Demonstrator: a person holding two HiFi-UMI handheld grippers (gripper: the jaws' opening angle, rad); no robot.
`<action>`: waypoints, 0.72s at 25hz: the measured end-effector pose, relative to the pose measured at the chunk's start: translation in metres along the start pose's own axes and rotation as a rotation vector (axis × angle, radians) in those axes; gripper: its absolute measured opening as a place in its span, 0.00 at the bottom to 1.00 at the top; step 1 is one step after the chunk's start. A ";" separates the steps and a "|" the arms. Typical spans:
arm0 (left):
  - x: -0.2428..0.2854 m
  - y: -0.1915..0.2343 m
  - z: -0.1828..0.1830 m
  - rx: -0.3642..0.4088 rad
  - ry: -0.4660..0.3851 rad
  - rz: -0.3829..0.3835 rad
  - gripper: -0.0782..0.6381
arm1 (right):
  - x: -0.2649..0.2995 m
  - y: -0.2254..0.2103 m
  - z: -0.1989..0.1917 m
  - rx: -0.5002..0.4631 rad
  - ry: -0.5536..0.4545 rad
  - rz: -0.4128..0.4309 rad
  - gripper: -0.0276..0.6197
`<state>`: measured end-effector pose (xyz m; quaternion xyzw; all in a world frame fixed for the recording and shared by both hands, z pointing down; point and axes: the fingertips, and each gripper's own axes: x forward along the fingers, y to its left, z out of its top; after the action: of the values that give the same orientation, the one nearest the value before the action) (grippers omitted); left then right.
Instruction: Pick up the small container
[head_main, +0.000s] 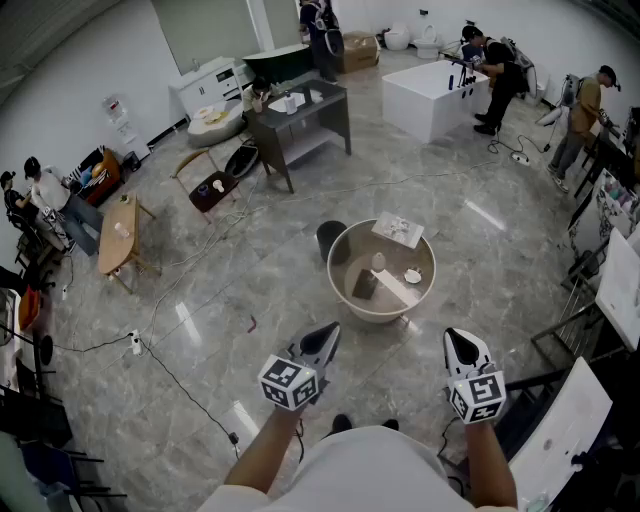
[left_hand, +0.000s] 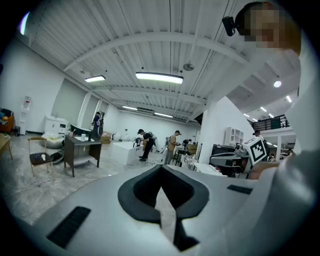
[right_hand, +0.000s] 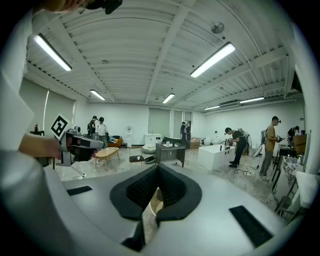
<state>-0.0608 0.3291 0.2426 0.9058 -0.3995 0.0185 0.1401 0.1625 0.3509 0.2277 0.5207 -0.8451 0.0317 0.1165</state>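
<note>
In the head view a round beige tub (head_main: 345, 262) stands on the marble floor straight ahead. Inside it I see a small white container (head_main: 378, 262), a small white dish (head_main: 412, 276), a dark block (head_main: 365, 285) and a pale board. A printed box (head_main: 398, 229) rests on its far rim. My left gripper (head_main: 331, 332) and right gripper (head_main: 458, 338) are held up at waist height, short of the tub, both shut with nothing in them. The left gripper view shows the left gripper (left_hand: 161, 172) shut and pointing across the room. The right gripper (right_hand: 158, 170) does the same in its own view.
A dark round stool (head_main: 331, 240) stands just left of the tub. Farther off are a dark grey table (head_main: 300, 115), a white block counter (head_main: 430, 95), a low wooden table (head_main: 118, 232) and metal racks (head_main: 600, 300) at the right. Cables cross the floor. Several people work along the walls.
</note>
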 end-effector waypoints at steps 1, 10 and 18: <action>-0.001 0.000 0.000 0.000 0.000 0.000 0.13 | -0.001 0.001 0.000 -0.001 0.000 0.002 0.06; -0.003 -0.005 -0.003 -0.005 0.005 -0.009 0.13 | -0.006 0.004 0.001 0.003 -0.007 0.001 0.06; -0.003 -0.008 -0.006 -0.005 0.002 -0.017 0.13 | -0.006 0.009 0.000 0.017 -0.021 0.004 0.06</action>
<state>-0.0571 0.3380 0.2463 0.9088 -0.3918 0.0172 0.1427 0.1569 0.3602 0.2265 0.5201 -0.8471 0.0339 0.1032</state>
